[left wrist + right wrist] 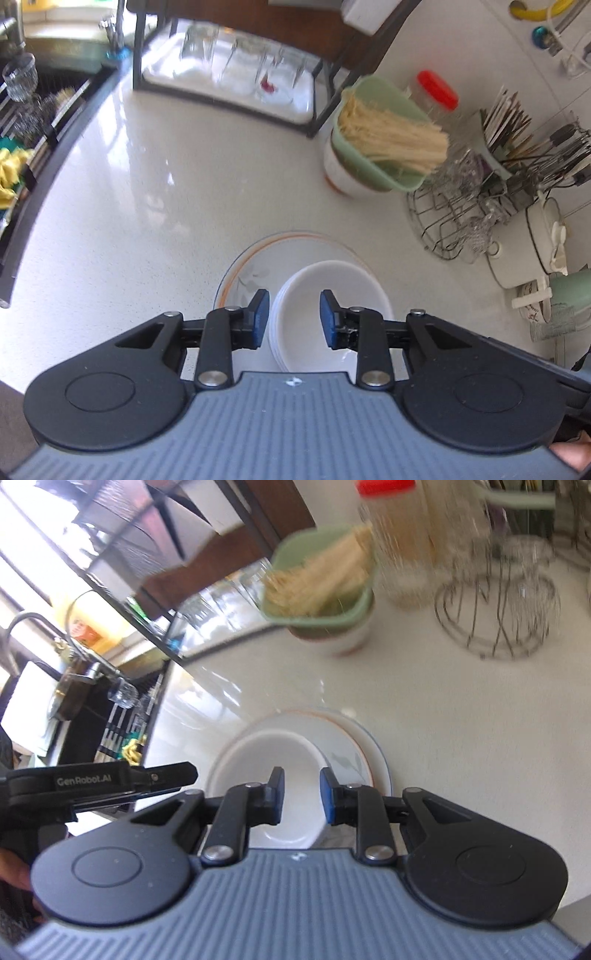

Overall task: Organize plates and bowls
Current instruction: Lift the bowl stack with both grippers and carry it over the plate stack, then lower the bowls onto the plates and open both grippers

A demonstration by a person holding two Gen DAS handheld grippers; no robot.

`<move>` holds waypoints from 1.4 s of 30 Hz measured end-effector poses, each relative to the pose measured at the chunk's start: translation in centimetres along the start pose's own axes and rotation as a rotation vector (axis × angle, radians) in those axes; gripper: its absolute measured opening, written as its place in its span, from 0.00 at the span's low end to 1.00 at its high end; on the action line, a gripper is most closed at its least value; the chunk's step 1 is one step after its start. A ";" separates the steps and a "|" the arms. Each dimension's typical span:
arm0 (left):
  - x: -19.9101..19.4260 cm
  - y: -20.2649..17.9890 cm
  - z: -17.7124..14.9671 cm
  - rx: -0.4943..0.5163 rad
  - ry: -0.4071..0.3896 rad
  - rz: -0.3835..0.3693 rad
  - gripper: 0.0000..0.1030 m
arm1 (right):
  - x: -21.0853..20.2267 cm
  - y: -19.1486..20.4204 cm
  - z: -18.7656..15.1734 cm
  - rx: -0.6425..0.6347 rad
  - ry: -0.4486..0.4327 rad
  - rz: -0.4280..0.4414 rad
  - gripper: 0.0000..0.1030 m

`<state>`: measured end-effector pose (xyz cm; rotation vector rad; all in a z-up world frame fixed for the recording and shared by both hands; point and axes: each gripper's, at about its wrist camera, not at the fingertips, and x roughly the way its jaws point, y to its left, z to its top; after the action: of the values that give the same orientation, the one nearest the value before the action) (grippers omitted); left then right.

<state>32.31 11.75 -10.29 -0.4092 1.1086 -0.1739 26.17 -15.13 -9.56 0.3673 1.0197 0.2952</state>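
Both tongs hover spread over the stacked bowls, which sit on the plate on the surface.

From the left view, my left tongs [292, 318] stand apart and hold nothing; the white bowls [328, 295] lie straight ahead and just below, with the near left rim between the pads. The flowered plate [243, 269] under them shows off to the left. From the right view, my right tongs [299, 795] are parted and hold nothing too, with the bowls [273, 757] ahead and slightly left. I judge both about equally near; the bowls are round, so any rim approach suits.
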 end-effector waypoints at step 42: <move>-20.4 -9.8 -21.5 0.150 -0.396 0.164 0.46 | -20.7 0.8 -13.0 -0.267 -0.333 0.042 0.24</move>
<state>4.72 4.66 2.42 -0.2045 0.7289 -0.0279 4.69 -20.76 0.55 0.1869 0.6360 0.3888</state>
